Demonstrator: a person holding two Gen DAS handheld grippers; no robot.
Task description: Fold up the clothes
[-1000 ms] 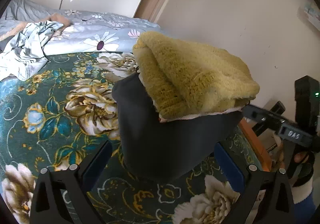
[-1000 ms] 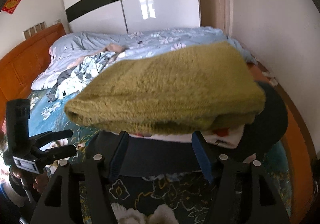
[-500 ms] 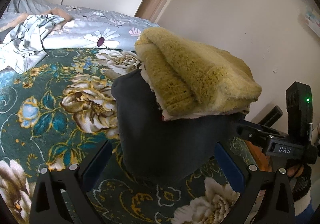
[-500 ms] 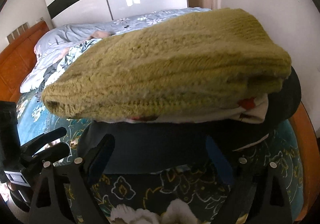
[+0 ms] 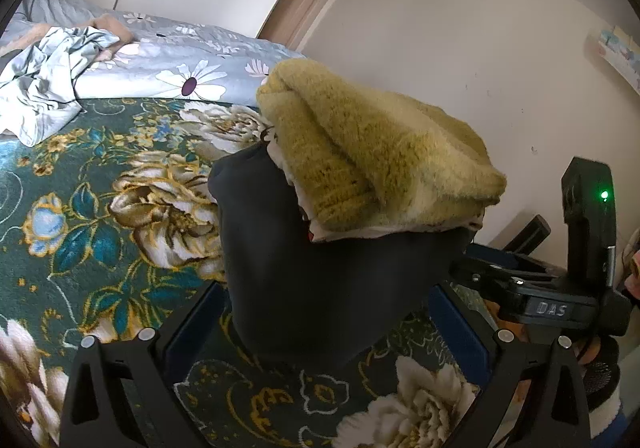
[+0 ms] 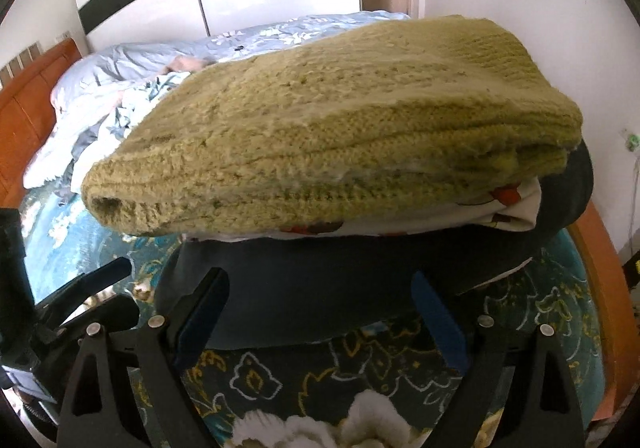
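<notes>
A stack of folded clothes sits on the bed: a yellow-green knit sweater (image 5: 376, 151) on top, a white printed garment (image 6: 516, 203) under it, and a dark grey garment (image 5: 320, 280) at the bottom. My left gripper (image 5: 326, 324) is open, its fingers on either side of the dark garment's near edge. My right gripper (image 6: 320, 312) is open, with the same dark garment (image 6: 320, 288) between its fingers from another side. The right gripper also shows in the left wrist view (image 5: 560, 288), and the left one in the right wrist view (image 6: 72, 300).
The stack rests on a dark green floral bedspread (image 5: 100, 207). A crumpled light blue garment (image 5: 44, 87) and a blue daisy-print duvet (image 5: 180, 59) lie further up the bed. A wooden bed frame (image 6: 596, 288) runs along the right, near a white wall (image 5: 480, 47).
Both grippers have moved closer to the stack, which now looms larger in both views. The right gripper's jaws have widened around the dark garment.
</notes>
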